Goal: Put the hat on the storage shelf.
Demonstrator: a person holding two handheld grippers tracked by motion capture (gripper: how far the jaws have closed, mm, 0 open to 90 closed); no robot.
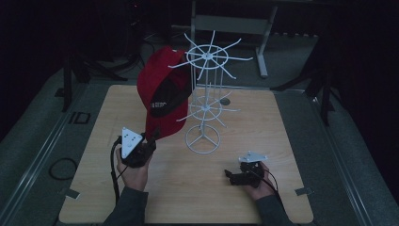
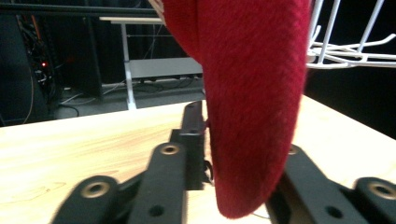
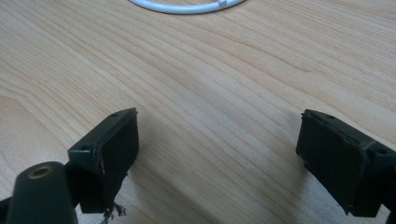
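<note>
Wooden table (image 1: 188, 188); red cap (image 1: 162, 92) brim-down

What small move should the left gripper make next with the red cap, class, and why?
Probably lift the red cap a little higher toward the top prongs of the white wire rack. The left gripper grips its brim, the cap leans beside the rack rather than clearly hanging from a prong, and the right gripper rests open on the table.

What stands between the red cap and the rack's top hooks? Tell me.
Nothing visible does. The red cap hangs with its crown against the white wire rack's upper hooks, its brim clamped in the left gripper; the right gripper rests open, well aside.
</note>
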